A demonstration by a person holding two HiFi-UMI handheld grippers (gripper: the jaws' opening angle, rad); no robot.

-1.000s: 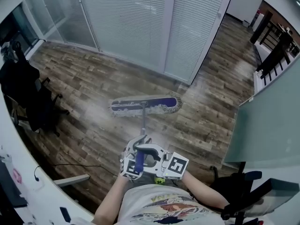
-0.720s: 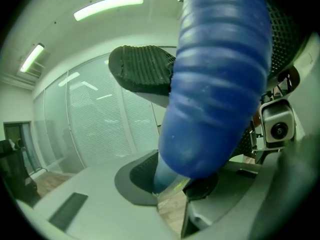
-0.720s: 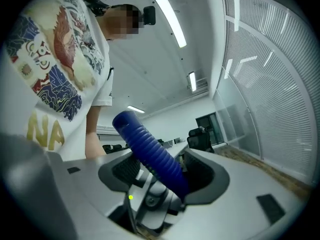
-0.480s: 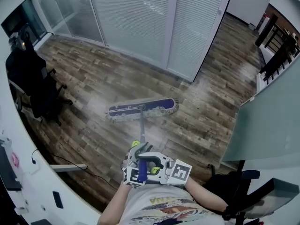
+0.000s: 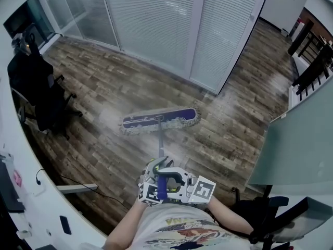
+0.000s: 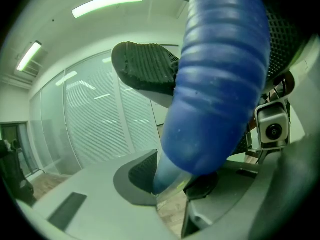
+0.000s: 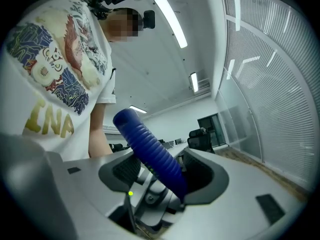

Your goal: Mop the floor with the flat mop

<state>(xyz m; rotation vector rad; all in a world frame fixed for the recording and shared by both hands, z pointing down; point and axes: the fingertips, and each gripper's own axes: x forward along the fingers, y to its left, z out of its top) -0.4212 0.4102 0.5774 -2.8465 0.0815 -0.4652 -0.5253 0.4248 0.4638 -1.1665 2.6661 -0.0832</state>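
Looking back one second, the mop head point(image 5: 156, 121) now lies a little farther from the corner of the wall of blinds point(image 5: 151, 20), and the left gripper point(image 5: 157, 165) and the right gripper point(image 5: 169, 177) sit lower in the head view, closer to the person's white shirt point(image 5: 182, 233). Both hold the mop just as they did then. There is one flat mop point(image 5: 179, 117): its long purple and grey head lies flat on the floor point(image 5: 104, 82), crosswise in front of the person, and its one handle point(image 5: 160, 142) runs from the middle of the head back to the grippers. There are two grippers. The left gripper point(image 6: 172, 179) has its jaws closed on the handle just under the thick blue grip point(image 6: 220, 74), and the right gripper point(image 7: 165, 171) has its jaws wide but pressed on that ribbed blue grip, a bit higher up. Each gripper has one cube with square marks, so two cubes show in the head view, one point(image 5: 148, 193) on the left and one point(image 5: 204, 189) on the right. Two dark office chairs show, one point(image 5: 39, 95) by the white desk point(image 5: 26, 155) at the left and one point(image 5: 270, 212) at the bottom right. The floor is brown wood planks with pale, dull patches around the mop. White blinds behind glass make the far wall, and two long lights point(image 6: 107, 4) glow on the ceiling in the left gripper view
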